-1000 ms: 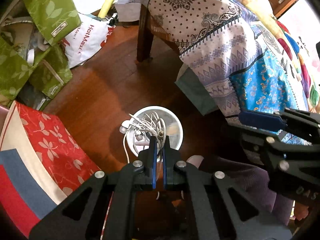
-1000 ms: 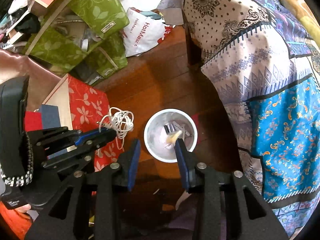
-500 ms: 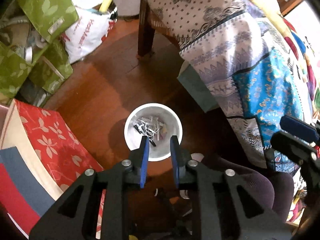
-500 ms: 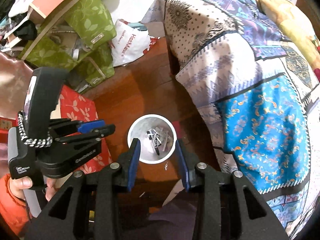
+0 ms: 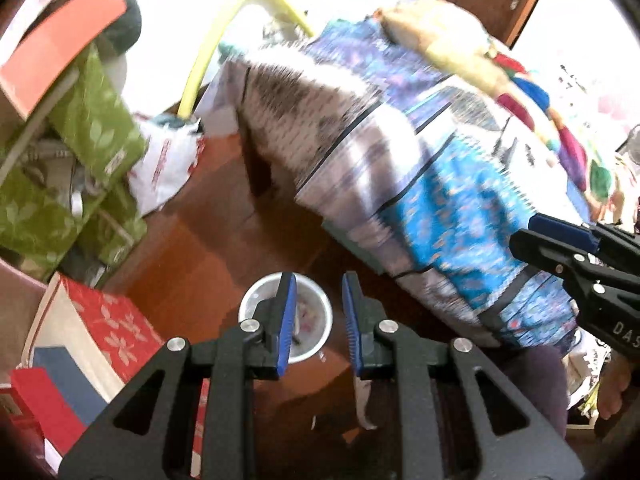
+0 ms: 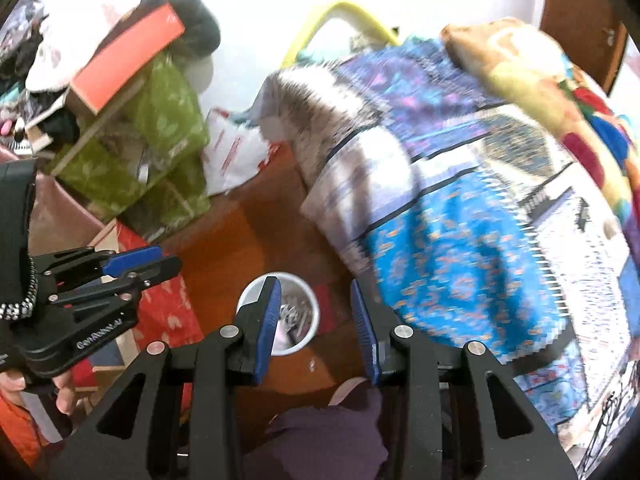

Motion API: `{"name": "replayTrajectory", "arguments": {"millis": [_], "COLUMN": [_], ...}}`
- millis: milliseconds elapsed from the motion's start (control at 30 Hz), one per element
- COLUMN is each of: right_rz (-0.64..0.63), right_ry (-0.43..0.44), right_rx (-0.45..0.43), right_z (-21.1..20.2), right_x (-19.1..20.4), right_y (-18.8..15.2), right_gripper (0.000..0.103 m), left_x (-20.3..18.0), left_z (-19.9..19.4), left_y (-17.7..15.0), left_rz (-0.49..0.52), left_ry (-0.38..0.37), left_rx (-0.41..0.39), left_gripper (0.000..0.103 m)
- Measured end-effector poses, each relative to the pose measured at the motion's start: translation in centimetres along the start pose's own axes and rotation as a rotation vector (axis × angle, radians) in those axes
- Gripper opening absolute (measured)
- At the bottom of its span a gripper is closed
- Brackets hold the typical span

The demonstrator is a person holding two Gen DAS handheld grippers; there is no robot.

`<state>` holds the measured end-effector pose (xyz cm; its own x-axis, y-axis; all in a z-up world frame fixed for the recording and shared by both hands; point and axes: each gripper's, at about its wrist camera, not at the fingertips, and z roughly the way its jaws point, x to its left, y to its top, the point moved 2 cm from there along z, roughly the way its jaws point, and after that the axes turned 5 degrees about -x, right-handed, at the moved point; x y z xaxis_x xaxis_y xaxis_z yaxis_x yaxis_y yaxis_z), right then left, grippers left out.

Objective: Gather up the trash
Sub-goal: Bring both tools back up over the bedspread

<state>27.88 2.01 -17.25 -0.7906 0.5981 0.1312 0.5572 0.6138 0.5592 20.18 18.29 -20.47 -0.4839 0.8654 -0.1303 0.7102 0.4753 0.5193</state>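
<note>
A white round bin (image 5: 316, 322) stands on the wooden floor far below both grippers, with trash inside; it also shows in the right wrist view (image 6: 308, 304). My left gripper (image 5: 319, 320) is open and empty, high above the bin. My right gripper (image 6: 316, 320) is open and empty, also high above it. The left gripper also shows at the left of the right wrist view (image 6: 140, 266); the right gripper shows at the right of the left wrist view (image 5: 560, 236).
A table draped in patterned blue and white cloth (image 5: 420, 168) fills the right side. Green leaf-print bags (image 5: 80, 160) and a white plastic bag (image 5: 164, 164) sit at the left. A red floral box (image 5: 104, 320) lies beside the bin. A small scrap (image 6: 311, 365) lies on the floor.
My left gripper opened and let the white cable fall into the bin. Both grippers then rose and tilted up, so the bin looks smaller and the wall comes into view.
</note>
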Motion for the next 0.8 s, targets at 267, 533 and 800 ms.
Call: {"name": "replayTrajectory", "arguments": {"millis": [267,533,800], "right_rz": [0.074,0.157,0.249], "right_ry": [-0.076,-0.188,-0.264], "right_rx": [-0.131,-0.232,-0.251], "right_z": [-6.5,-11.7,-14.0], "right_x": [-5.8,-13.2,-20.6], "right_y": [0.3,-0.2,-1.0], "right_gripper": [0.033,0.033,0.033], "left_x": [-7.8,-17.1,-26.2], "left_z": [-2.7,-2.5,-0.4], "left_y": [3.5,6.1,8.3], "left_rz": [0.085,0.181,0.284], "left_ry": [-0.067,-0.154,-0.222], "left_rx": [-0.116,-0.155,-0.161], "left_gripper": [0.023,0.023,0.023]}}
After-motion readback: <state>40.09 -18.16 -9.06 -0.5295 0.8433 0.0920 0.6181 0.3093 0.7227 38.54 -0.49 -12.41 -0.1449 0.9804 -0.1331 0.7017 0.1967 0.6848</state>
